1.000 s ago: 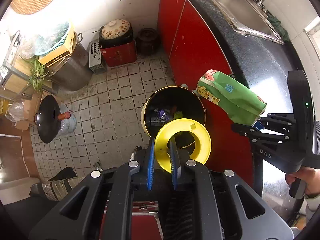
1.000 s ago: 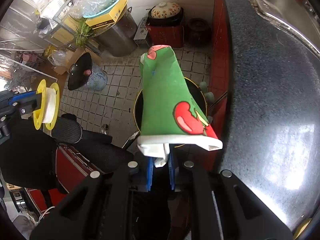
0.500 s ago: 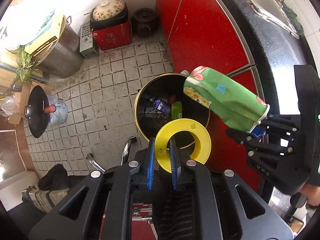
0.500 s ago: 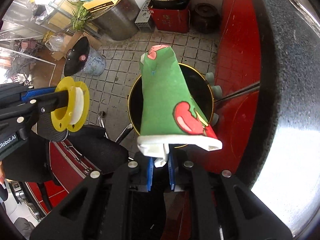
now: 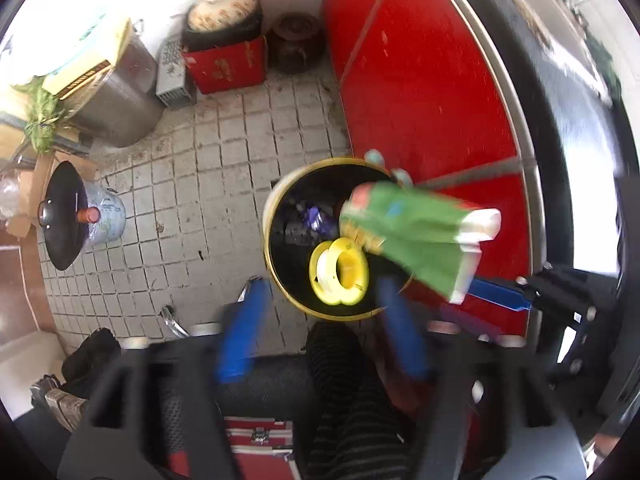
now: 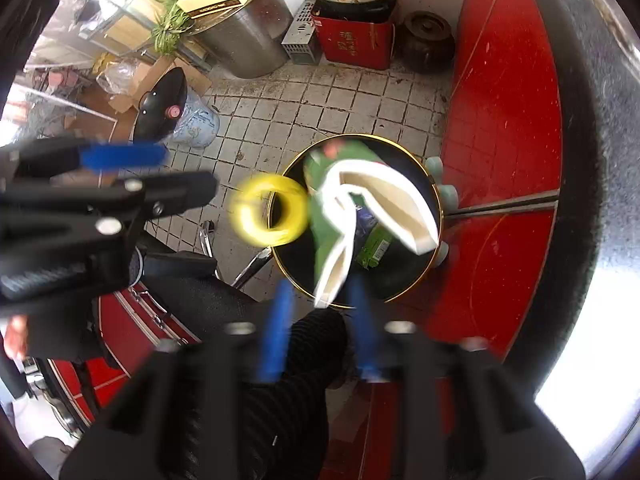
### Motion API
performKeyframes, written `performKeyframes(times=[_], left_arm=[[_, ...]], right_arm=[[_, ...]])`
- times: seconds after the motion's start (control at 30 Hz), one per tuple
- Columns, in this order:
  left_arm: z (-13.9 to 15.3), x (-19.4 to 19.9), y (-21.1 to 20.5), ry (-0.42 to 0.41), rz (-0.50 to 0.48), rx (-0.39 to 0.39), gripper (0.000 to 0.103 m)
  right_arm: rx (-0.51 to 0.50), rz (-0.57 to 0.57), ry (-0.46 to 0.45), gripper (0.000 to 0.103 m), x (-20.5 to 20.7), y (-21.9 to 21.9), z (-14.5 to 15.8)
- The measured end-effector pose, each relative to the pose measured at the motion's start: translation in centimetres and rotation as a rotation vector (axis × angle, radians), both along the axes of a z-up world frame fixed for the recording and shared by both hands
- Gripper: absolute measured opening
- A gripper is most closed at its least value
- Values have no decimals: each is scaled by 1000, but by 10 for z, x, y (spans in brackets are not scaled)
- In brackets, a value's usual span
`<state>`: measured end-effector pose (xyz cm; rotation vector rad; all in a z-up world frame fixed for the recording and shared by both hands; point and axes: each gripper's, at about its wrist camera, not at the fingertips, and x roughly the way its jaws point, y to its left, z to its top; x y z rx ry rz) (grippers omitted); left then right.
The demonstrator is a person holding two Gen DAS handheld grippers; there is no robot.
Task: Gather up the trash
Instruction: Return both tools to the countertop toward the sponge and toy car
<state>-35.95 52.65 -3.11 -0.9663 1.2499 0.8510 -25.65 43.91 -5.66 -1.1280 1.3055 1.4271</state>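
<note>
Landmark: a round black bin (image 5: 276,216) with a gold rim is seen on the tiled floor (image 5: 224,168), beside the red cupboard (image 5: 420,80).
Left claw (image 5: 320,320): its jaws have just been opening; nothing is gripped between the 2 blue fingers.
Yellow spool (image 5: 338,272): let go, seen loose over the bin's mouth.
Right claw (image 6: 322,328): its jaws have just been opening; nothing is squeezed.
Green carton (image 6: 348,208): let go, seen loose over the bin's mouth, beside the spool.
</note>
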Motion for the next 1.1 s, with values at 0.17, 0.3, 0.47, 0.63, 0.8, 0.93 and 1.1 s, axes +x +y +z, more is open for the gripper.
performKeyframes(times=[0.17, 0.3, 0.47, 0.63, 0.8, 0.93, 1.1], left_arm=[[39, 0, 18, -56, 34, 74, 90], [75, 20, 21, -100, 21, 148, 96], [101, 85, 1, -159, -119, 176, 96], [98, 196, -65, -191, -416, 130, 96], [98, 290, -149, -225, -672, 94, 96], [95, 345, -218, -220, -860, 74, 96], [91, 397, -298, -217, -1043, 48, 96]], right_arm=[[79, 5, 66, 92, -7, -16, 42], [228, -38, 101, 96, 10, -39, 104], [337, -241, -16, 96, 86, -104, 149], [294, -595, -122, 96, 194, -221, 145], [208, -954, -193, 96, 266, -371, 130], [148, -1205, -230, 96, 291, -483, 118], [99, -1415, -272, 96, 282, -585, 107]])
